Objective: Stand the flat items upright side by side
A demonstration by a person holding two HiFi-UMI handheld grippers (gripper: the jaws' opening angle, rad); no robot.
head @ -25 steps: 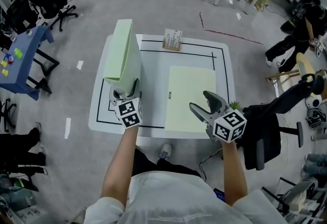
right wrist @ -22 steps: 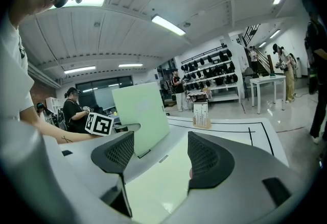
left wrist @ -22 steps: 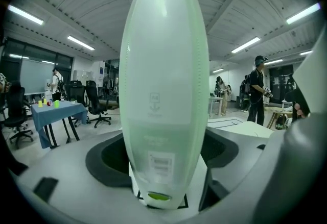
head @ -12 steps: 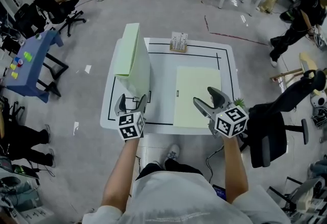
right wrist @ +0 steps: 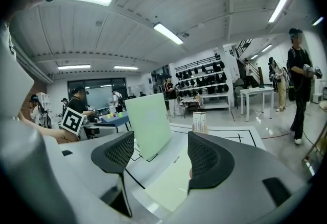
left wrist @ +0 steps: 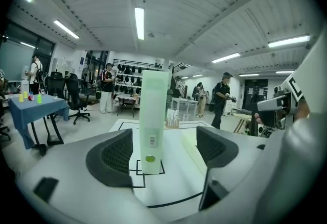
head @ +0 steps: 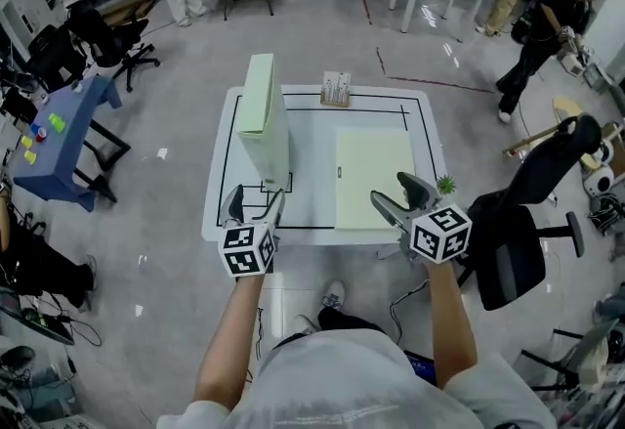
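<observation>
Person seen from above is holding a tool in each hand at the near edge of a white table [head: 312, 149] w/ black lines marked on it. The left tool [head: 256, 198] is hovering w/ jaws wide apart and nothing btwn them. A pale green folder [head: 264, 114] is standing upright on the table's left side, just beyond the tool tips and not touching them; the left gripper view is showing its narrow spine through the gap. The right tool [head: 393, 194] is also gaping wide and empty, hovering above the near end of a second pale green folder [head: 373, 163], which is lying flat on the table's right side. Bare table is showing btwn the two folders. A small card rack [head: 335, 88] is sitting at the far edge, centre. A black office chair [head: 527, 222] is standing just right of the table.
</observation>
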